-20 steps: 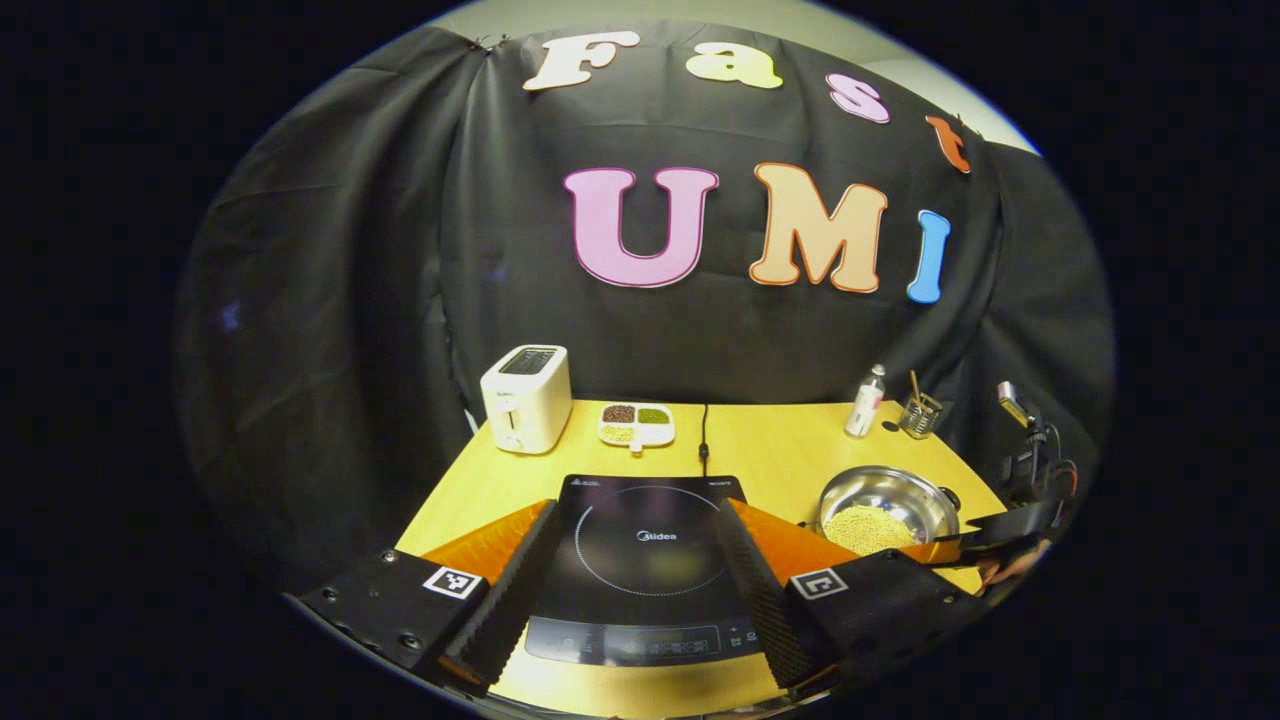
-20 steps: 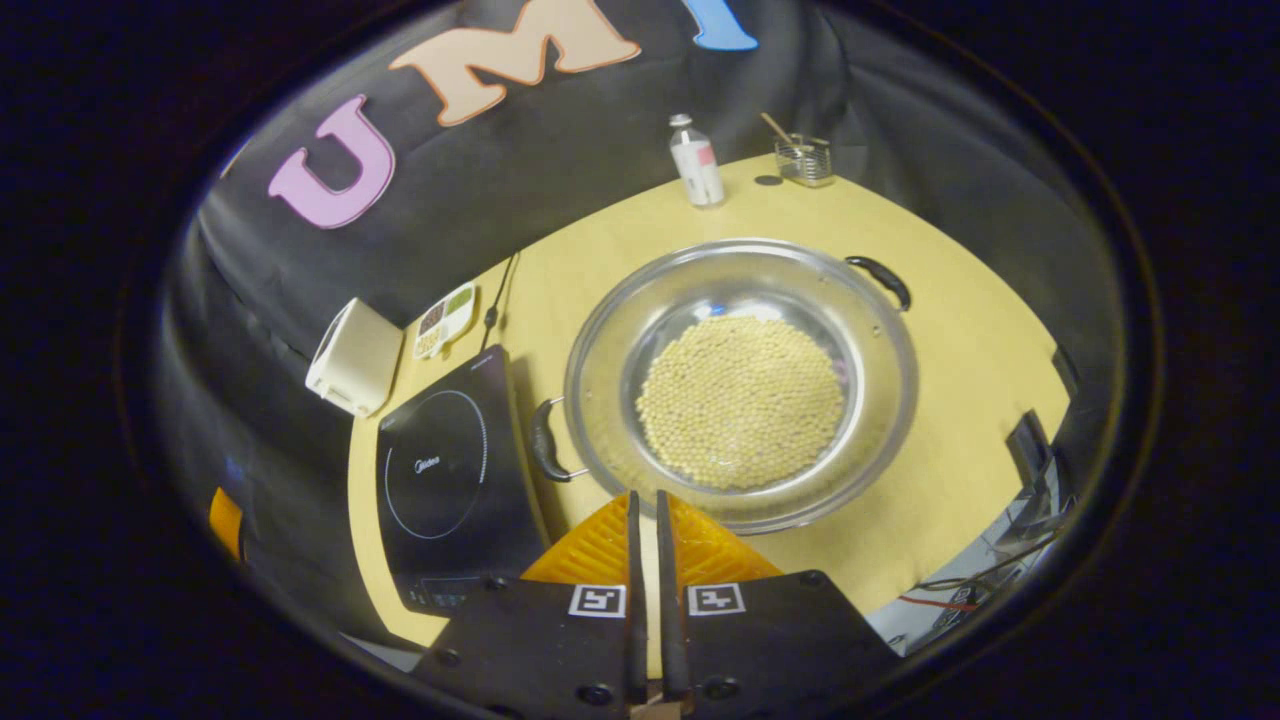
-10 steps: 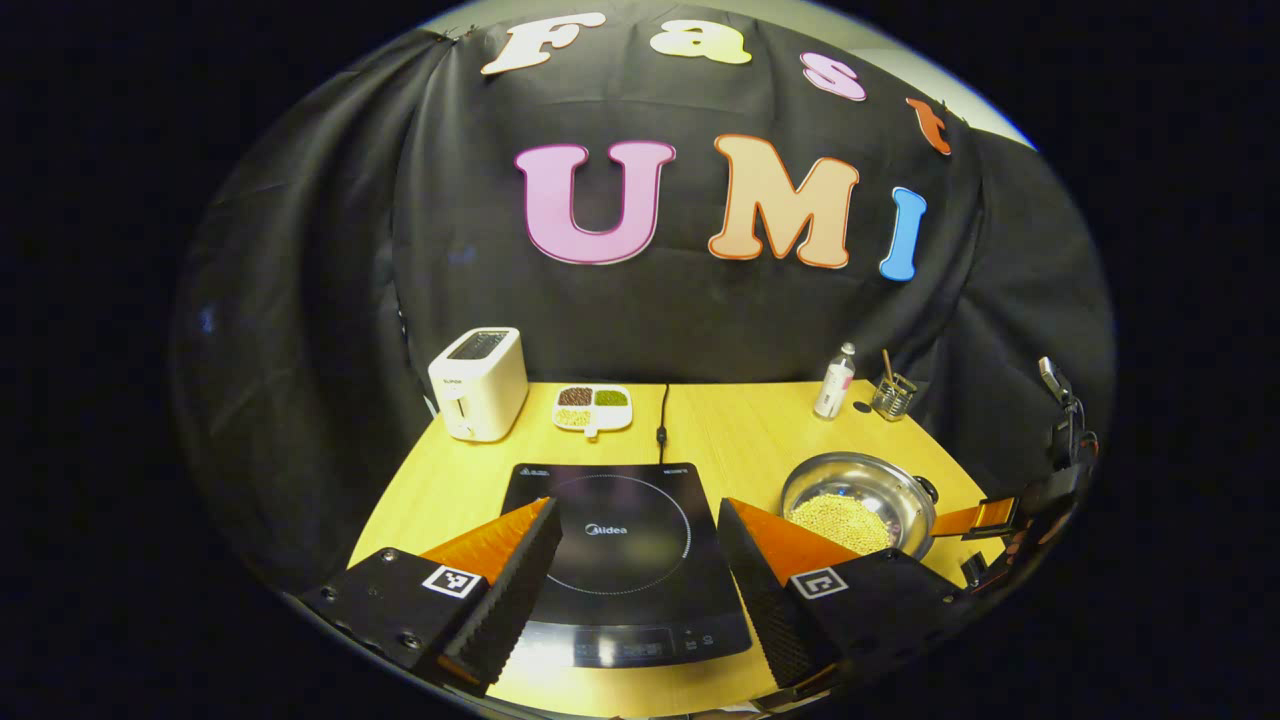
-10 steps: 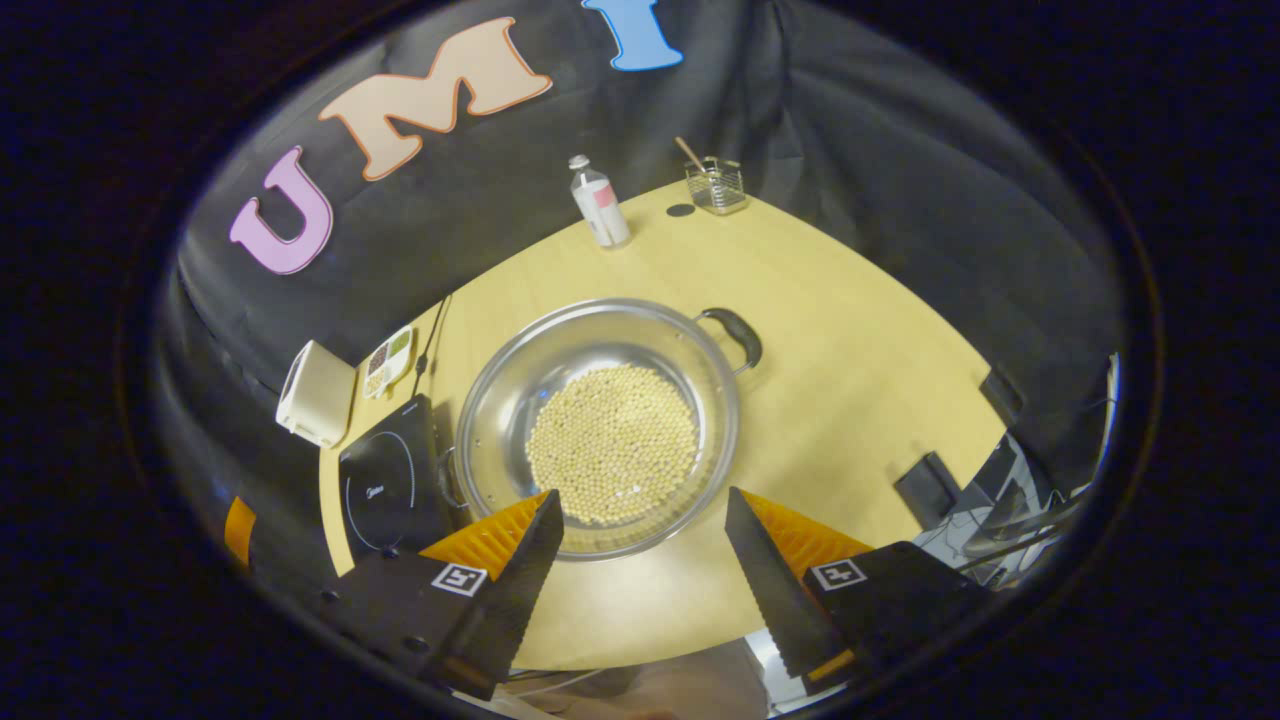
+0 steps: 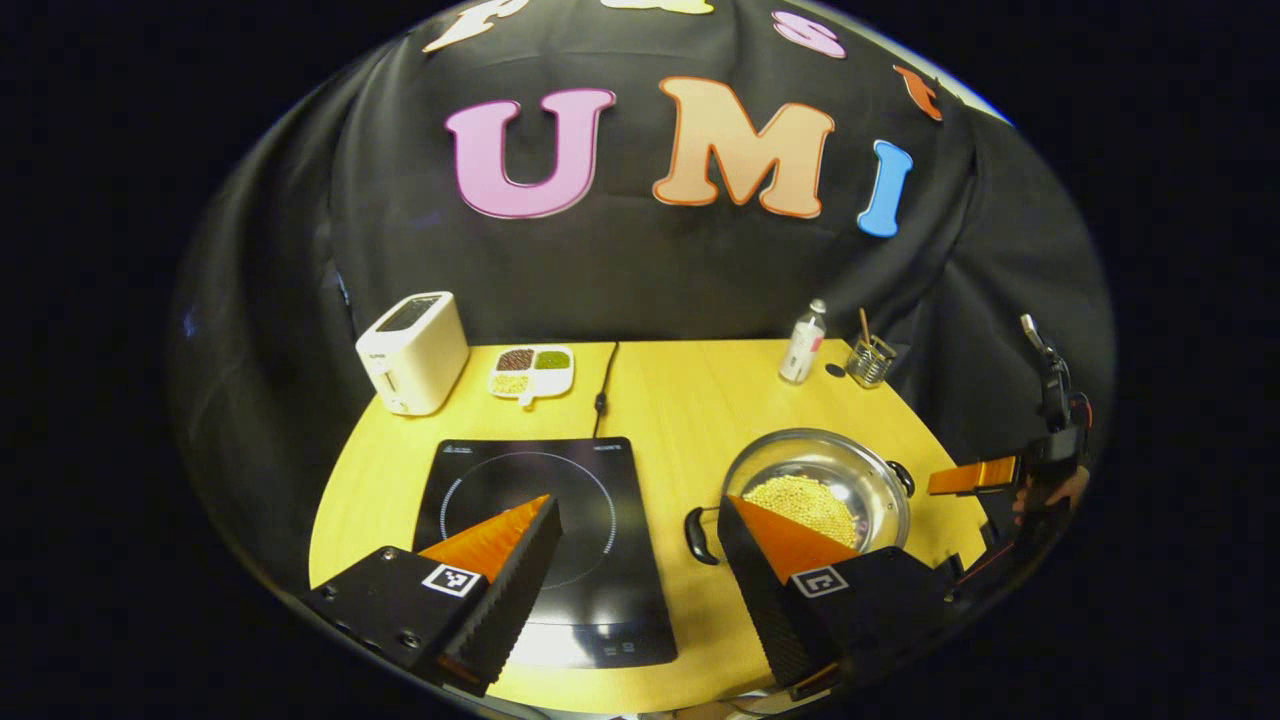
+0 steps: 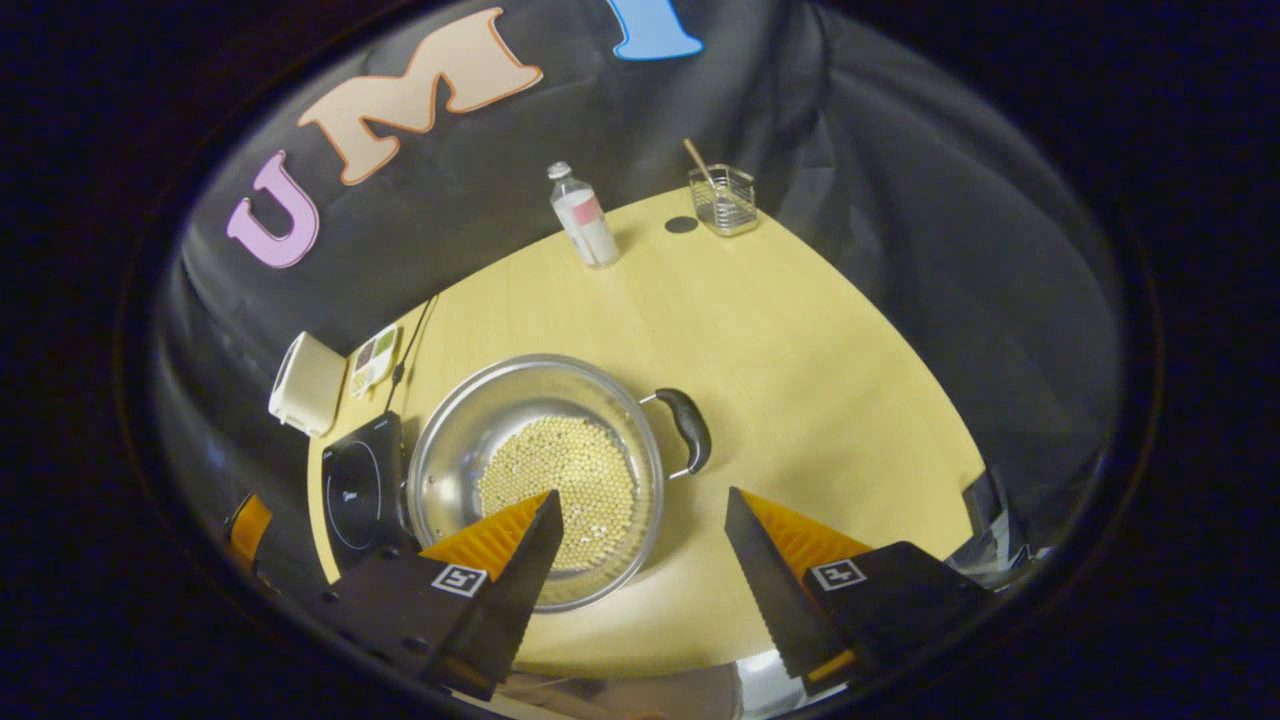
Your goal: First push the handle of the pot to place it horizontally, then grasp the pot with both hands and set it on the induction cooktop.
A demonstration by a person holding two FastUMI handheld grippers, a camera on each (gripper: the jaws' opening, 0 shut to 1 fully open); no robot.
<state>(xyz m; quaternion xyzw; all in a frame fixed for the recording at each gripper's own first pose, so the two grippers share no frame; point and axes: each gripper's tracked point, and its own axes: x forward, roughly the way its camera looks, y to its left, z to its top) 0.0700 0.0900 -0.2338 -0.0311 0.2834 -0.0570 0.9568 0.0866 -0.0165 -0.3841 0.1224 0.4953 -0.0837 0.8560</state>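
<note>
The left tongs (image 5: 640, 540) were held released, their two fingers spread wide with nothing between them, above the front edge of the surface (image 5: 690, 390). One finger was seen over the black cooktop (image 5: 530, 470), the other over the near side of the pot (image 5: 815, 490). The right tongs (image 6: 640, 540) were likewise released and empty, spread above the surface on the near side of the pot (image 6: 535, 470), with one finger overlapping the pot's rim in the right gripper view and the other over bare wood. In the left gripper view the right tongs (image 5: 975, 476) were also seen farther off, just beyond the pot's far handle, held by a hand (image 5: 1050, 492). The pot was standing on the surface beside the cooktop (image 6: 360, 490), not on it, and was partly filled with pale yellow beans (image 6: 560, 475). Its two black handles lay to either side, one toward the cooktop (image 5: 695, 535) and one away from it (image 6: 690, 430). Along the back of the surface were seen a white toaster (image 5: 412, 352), a small divided dish of grains (image 5: 531, 368), a cable (image 5: 603, 385), a small bottle (image 5: 803, 343) and a glass holder with a stick in it (image 5: 870, 360).
</note>
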